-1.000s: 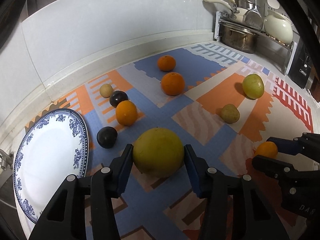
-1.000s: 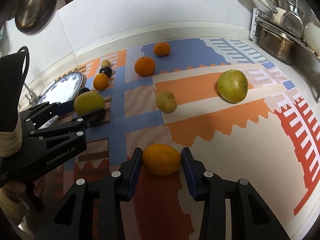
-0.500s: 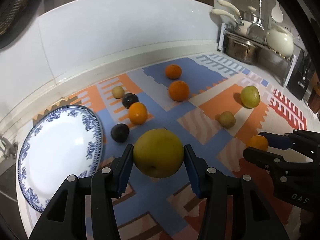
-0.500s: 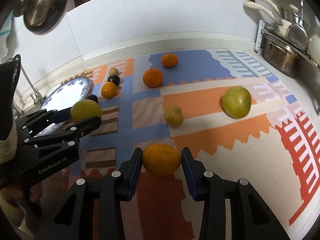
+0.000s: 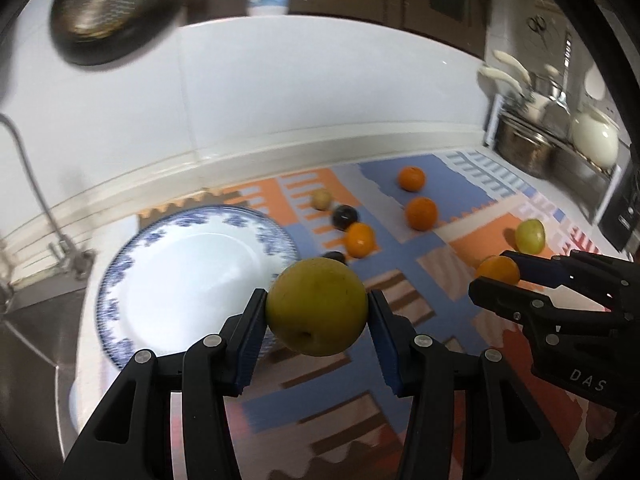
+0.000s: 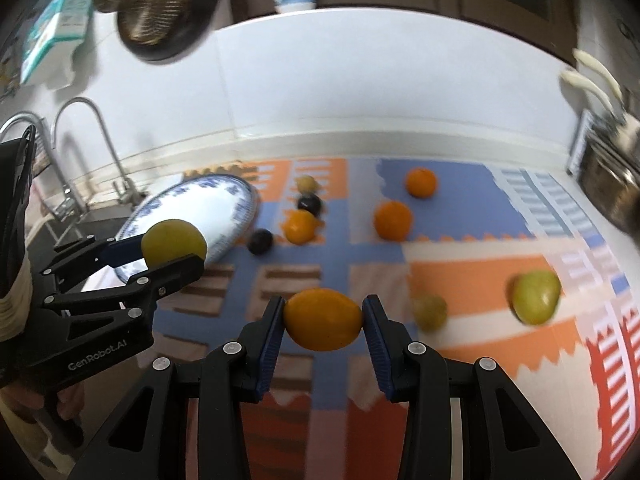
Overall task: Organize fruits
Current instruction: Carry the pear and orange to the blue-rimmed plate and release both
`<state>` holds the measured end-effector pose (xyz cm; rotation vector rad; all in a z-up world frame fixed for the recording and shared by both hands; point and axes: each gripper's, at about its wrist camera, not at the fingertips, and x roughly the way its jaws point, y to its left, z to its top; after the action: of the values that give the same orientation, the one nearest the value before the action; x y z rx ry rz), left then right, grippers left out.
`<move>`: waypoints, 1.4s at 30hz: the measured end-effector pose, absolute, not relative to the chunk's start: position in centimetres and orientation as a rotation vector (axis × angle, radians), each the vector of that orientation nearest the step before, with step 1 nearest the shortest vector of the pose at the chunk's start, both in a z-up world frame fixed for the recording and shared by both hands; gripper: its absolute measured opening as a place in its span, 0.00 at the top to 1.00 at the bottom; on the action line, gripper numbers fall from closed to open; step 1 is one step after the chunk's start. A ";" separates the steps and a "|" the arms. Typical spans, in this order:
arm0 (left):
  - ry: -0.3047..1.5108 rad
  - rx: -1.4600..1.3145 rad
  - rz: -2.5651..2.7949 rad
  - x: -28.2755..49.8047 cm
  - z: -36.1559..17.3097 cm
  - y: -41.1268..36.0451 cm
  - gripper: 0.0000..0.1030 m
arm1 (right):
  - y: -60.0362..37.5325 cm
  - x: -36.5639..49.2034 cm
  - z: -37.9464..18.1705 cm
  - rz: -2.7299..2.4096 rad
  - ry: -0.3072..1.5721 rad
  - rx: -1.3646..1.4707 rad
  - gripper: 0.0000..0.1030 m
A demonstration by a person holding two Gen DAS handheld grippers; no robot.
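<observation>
My left gripper [image 5: 317, 312] is shut on a large yellow-green fruit [image 5: 317, 306] and holds it in the air at the right edge of the blue-patterned white plate [image 5: 176, 272]. My right gripper [image 6: 323, 320] is shut on an orange fruit [image 6: 323, 319], lifted above the mat. In the left wrist view it shows at the right with that orange fruit [image 5: 498, 270]. In the right wrist view the left gripper [image 6: 174, 250] and its yellow-green fruit [image 6: 174, 242] hang in front of the plate [image 6: 200, 204].
On the patterned mat [image 6: 460, 280] lie three oranges [image 6: 392, 220], two dark plums [image 6: 260, 241], a small tan fruit [image 6: 307, 182], a yellowish fruit [image 6: 430, 312] and a green fruit [image 6: 536, 296]. A sink and tap [image 6: 100, 152] are left; pots [image 5: 532, 152] are at the right.
Both grippers have risen and moved left toward the plate, each carrying its fruit. The left fruit now hangs by the plate's right edge.
</observation>
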<state>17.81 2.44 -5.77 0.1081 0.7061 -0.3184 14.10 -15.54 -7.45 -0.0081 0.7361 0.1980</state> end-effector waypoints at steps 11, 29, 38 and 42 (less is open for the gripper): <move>0.701 0.085 -0.180 18.0 -5.7 6.9 0.53 | -11.2 16.1 -6.6 0.363 0.707 -0.050 0.60; 0.766 0.065 -0.073 21.2 -8.4 11.4 0.53 | -3.4 22.4 -9.9 0.540 0.780 -0.099 0.60; 0.803 0.070 -0.075 22.5 -9.6 11.6 0.53 | -1.9 24.3 -11.8 0.561 0.818 -0.149 0.60; 0.818 0.067 -0.077 22.7 -9.9 11.7 0.53 | -1.6 24.7 -12.3 0.560 0.831 -0.156 0.60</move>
<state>22.73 11.75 -9.89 0.0673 0.8182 -0.0771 24.73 -1.62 -12.27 -0.1563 0.8313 0.5595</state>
